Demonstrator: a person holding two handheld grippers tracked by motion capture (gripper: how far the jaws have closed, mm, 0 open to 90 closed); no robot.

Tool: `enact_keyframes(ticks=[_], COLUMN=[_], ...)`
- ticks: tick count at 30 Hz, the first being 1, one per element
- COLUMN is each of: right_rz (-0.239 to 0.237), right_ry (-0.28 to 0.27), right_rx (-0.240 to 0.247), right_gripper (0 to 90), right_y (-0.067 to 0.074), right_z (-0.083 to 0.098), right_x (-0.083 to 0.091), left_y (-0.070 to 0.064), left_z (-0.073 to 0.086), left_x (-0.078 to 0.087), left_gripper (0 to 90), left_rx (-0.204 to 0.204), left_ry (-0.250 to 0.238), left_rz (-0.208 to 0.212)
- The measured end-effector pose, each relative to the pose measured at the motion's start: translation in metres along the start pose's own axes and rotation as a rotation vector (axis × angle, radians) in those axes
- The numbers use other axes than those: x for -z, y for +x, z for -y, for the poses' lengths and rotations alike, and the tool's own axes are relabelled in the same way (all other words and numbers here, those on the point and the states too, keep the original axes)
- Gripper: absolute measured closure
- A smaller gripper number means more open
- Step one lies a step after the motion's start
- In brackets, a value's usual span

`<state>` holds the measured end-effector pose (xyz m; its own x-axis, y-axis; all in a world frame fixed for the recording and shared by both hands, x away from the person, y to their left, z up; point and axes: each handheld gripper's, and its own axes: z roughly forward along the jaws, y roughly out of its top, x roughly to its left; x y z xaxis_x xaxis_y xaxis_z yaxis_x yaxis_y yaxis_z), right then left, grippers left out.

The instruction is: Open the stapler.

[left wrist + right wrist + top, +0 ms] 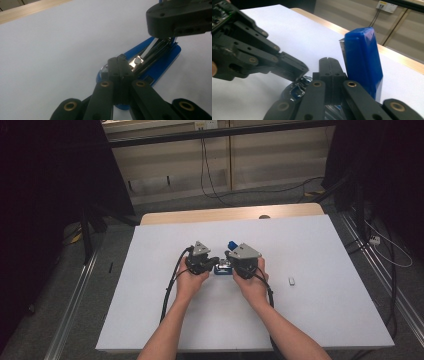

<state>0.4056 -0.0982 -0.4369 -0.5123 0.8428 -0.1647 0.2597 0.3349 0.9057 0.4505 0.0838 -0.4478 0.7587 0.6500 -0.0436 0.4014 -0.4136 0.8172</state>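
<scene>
White counter (165, 320), wood strip at far edge, grey floor, dark curtains. Blue stapler (222, 268) mid-counter between both grippers: left gripper (212, 261) and right gripper (229, 255) fingers clenched together. Small white piece (292, 281) lies right.

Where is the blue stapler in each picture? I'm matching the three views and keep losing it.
High view: the blue stapler lies mid-table between the two hand-held grippers, mostly hidden by them.
Left gripper view: right of centre, its base on the white table, metal channel exposed.
Right gripper view: its blue top stands raised, right of centre.
Shared landmark: the table's wooden far edge.
</scene>
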Motion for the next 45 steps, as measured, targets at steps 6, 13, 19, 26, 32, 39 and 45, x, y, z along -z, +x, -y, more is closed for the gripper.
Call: enact_keyframes(ticks=[6, 13, 19, 26, 32, 39, 45], right_rz=[0.049, 0.091, 0.079, 0.097, 0.143, 0.133, 0.127], right_ry=[0.008, 0.023, 0.028, 0.050, 0.089, 0.093, 0.097], right_rx=[-0.010, -0.033, -0.012, -0.026, -0.118, -0.148, -0.143], right_gripper=[90.0, 90.0, 90.0, 90.0, 90.0, 90.0, 90.0], right_y=[-0.010, -0.021, -0.023, -0.032, -0.061, -0.073, -0.076], right_z=[-0.001, 0.003, 0.006, 0.015, 0.038, 0.051, 0.051], right_x=[0.008, 0.015, 0.019, 0.023, 0.029, 0.035, 0.035], left_y=[0.000, -0.001, -0.001, -0.001, -0.001, 0.000, -0.001], left_z=[0.000, -0.001, -0.001, -0.001, -0.001, -0.001, -0.001], left_x=[0.000, 0.000, 0.000, 0.000, 0.000, 0.000, 0.000], left_gripper=[90.0, 90.0, 90.0, 90.0, 90.0, 90.0, 90.0], left_rx=[-0.011, -0.009, -0.004, -0.008, -0.009, -0.009, -0.009], left_ry=[0.006, 0.007, 0.010, 0.014, 0.012, 0.013, 0.012], left_rz=[-0.008, -0.013, -0.008, -0.013, -0.010, -0.013, -0.013])
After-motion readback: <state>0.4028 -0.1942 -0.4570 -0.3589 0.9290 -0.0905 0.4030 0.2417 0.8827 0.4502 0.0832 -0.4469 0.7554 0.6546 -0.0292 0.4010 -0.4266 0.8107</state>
